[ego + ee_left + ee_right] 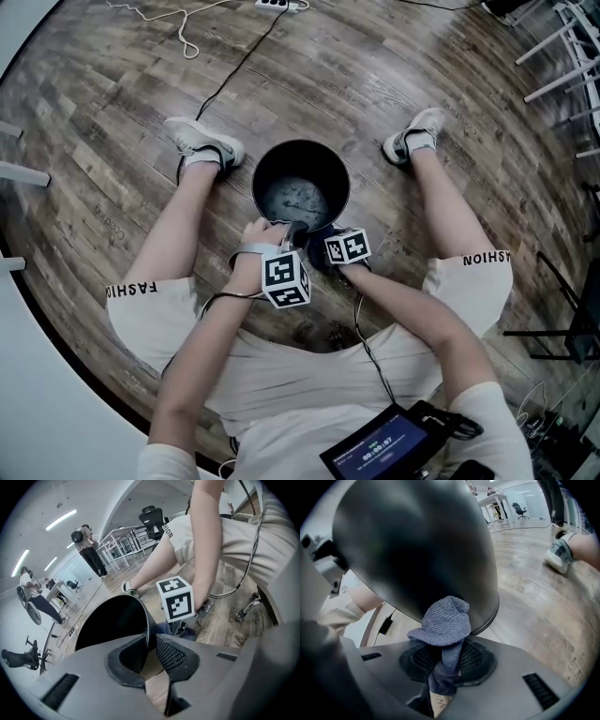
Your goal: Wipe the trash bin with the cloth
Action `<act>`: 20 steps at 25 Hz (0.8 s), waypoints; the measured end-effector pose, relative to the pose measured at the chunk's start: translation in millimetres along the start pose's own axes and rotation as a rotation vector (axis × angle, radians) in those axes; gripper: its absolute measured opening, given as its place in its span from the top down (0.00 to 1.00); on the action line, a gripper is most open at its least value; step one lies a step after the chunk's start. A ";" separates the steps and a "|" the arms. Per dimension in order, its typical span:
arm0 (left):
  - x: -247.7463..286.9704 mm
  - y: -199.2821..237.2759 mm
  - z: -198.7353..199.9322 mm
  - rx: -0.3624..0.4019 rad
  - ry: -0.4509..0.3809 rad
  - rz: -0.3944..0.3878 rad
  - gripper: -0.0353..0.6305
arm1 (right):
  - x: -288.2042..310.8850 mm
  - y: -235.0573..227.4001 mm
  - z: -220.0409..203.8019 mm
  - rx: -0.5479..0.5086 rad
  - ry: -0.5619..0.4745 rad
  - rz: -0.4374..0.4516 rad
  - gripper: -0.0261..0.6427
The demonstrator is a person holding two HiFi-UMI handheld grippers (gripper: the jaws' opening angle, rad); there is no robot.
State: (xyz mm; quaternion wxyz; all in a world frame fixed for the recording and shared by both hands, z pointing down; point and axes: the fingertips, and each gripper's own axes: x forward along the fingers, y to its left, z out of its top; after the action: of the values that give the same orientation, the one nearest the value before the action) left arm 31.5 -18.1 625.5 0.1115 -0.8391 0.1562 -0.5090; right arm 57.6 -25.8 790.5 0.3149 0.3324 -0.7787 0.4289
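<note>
The trash bin (300,142) stands upright on the wooden floor (375,84) between the seated person's spread legs, with a shoe (202,141) just off each side and bare boards beyond its far edge, crossed only by a thin cable (234,75). The left gripper (151,651) has its fingers (176,656) closed over the bin's near rim, one inside and one outside. The right gripper (447,656) pinches the blue-grey cloth (443,620), whose bunched end touches the outer wall just under the rim.

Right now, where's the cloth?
In the right gripper view the cloth is pinched in the right claw, bunched against the trash bin's outer wall, on the side nearest the person.
</note>
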 end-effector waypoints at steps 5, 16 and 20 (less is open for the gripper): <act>4.6 5.5 7.8 -0.062 0.011 0.044 0.83 | 31.5 -28.0 -14.0 0.136 0.001 -0.036 0.83; -23.9 18.1 -4.2 0.040 -0.057 0.015 0.78 | -40.7 -1.5 -7.8 0.109 0.042 0.004 0.83; -26.8 20.8 -26.2 0.116 -0.022 -0.039 0.76 | -96.3 33.8 17.9 0.097 -0.027 0.057 0.83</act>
State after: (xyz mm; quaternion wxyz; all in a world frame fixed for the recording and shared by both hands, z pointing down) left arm -6.5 -28.0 608.4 0.1515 -0.8396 0.1086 -0.5103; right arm 83.3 -3.7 692.6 0.2754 0.3305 -0.7704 0.4705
